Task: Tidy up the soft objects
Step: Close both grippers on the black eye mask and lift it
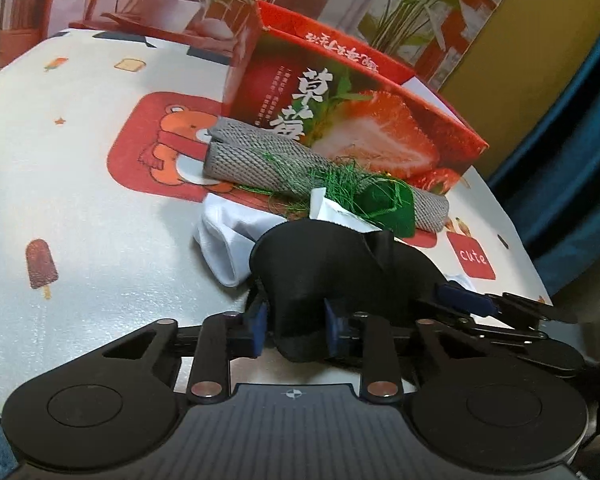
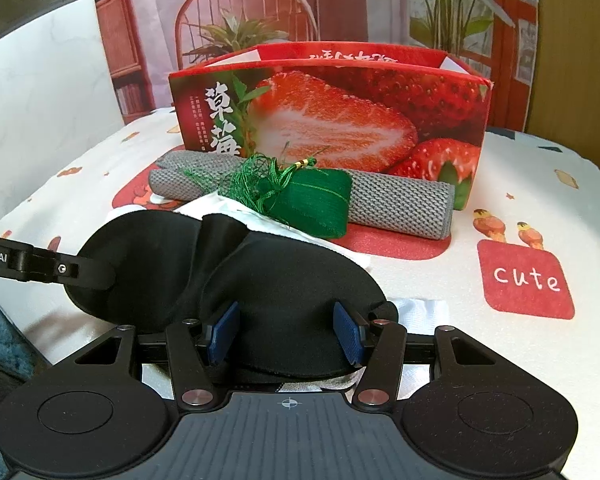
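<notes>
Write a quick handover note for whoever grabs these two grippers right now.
Left gripper: shut on one end of the black padded sleep mask.
Right gripper: straddles the mask's other end; contact unclear.
Behind it, on the cartoon-print table cover: white cloth, green tasselled pouch, grey mesh roll, all outside the open strawberry-print box.
Done: nothing visibly sorted.
Left: probably everything.

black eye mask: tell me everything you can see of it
The eye mask is matte black, padded, soft-looking fabric with two rounded eye cups and a raised fold at the nose bridge. It lies near the table's front edge, partly over white cloth. The left claw pinches one end; the right claw brackets the other cup, its blue pads touching the sides.
</notes>
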{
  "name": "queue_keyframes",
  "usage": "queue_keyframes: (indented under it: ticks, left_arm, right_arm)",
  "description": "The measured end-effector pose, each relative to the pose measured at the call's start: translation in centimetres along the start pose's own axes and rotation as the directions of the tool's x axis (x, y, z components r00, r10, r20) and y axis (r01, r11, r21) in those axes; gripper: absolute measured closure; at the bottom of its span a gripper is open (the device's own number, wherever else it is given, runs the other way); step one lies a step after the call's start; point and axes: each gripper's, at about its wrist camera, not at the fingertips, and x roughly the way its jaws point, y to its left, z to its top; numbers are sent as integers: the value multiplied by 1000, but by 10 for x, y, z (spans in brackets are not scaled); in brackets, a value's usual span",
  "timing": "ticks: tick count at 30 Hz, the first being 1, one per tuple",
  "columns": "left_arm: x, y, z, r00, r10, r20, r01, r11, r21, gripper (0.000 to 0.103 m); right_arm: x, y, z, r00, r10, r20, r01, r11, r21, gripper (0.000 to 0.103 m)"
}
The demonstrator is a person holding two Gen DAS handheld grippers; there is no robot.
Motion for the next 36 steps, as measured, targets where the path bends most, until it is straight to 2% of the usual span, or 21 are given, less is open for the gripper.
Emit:
queue_keyframes:
  ticks: [6,8,11,15,21,31,33,36]
  left_arm:
    - [3,-2,-2,999,54,-7,-54,998,27,75]
    - [6,1,-3,997,80,-24,-79,997,26,75]
    - [10,7,-4,996,80,-41,-80,997,9,74]
    - [11,2,-5,994,101,-38,-100,994,40,73]
    - [10,1,-6,994,101,-48,-100,995,29,73]
    - [10,-1,-5,993,109,-55,-107,994,40,73]
    - [11,-2,-4,992,114,-55,-111,993,42,74]
    - [4,-6,-2,992,119,-37,-117,992,51,77]
  right_arm:
    - [-8,-5,3,999,18,47,-20,998,51,50]
    - [-16,-6,3,997,-18,74,13,998,68,46]
    - [-26,-20,-1,994,-51,99,36,988,151,46]
    - [-24,-39,-5,997,-43,68,25,966,256,51]
    - [-30,-25,-7,998,-4,59,-8,978,206,52]
    - [-20,-30,-9,999,31,-38,-20,962,273,51]
    - [-18,-31,-9,998,37,-48,-22,959,281,52]
    - [-21,-28,-5,998,37,-43,-24,962,273,60]
